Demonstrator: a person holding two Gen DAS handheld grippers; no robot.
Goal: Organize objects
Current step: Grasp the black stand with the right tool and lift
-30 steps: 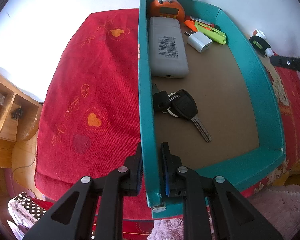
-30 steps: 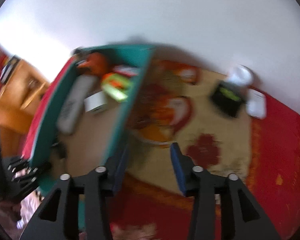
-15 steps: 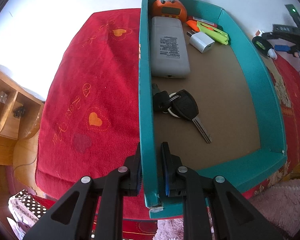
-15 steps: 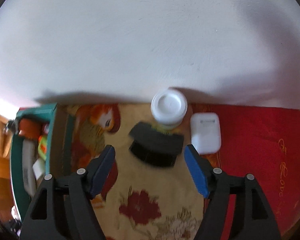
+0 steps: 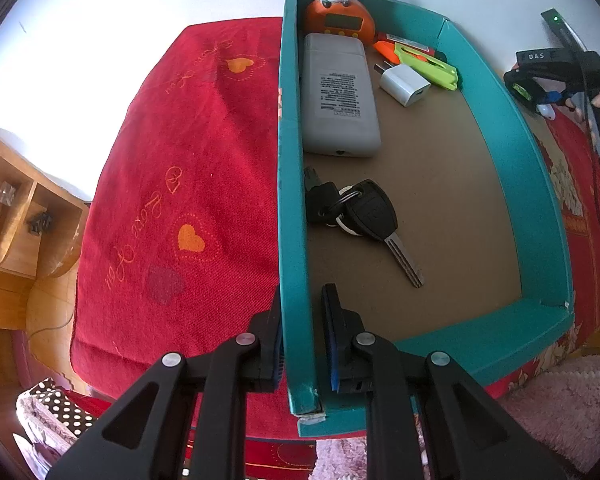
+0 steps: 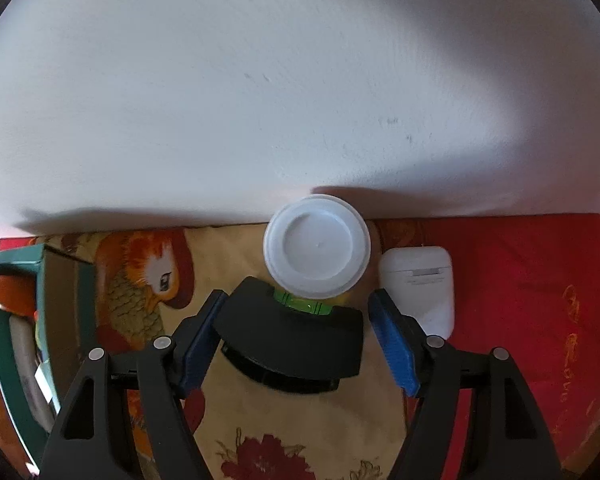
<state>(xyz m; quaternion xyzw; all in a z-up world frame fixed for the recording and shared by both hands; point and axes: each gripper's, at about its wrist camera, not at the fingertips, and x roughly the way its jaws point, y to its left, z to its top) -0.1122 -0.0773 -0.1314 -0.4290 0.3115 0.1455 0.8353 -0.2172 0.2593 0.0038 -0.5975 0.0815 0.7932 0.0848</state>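
The right claw stands open astride a black block with a green vial, probably a small level, lying before a white-lidded jar. Centre, lower, then squeeze evenly. The left claw pinches the teal tray's wall.

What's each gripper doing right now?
Left gripper: shut on the teal box wall.
Right gripper: open, black level tool between its pads, not gripped.

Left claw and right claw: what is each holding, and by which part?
Left claw clamps the teal box by its side wall near the corner. Right claw holds nothing; it straddles the black level, open.
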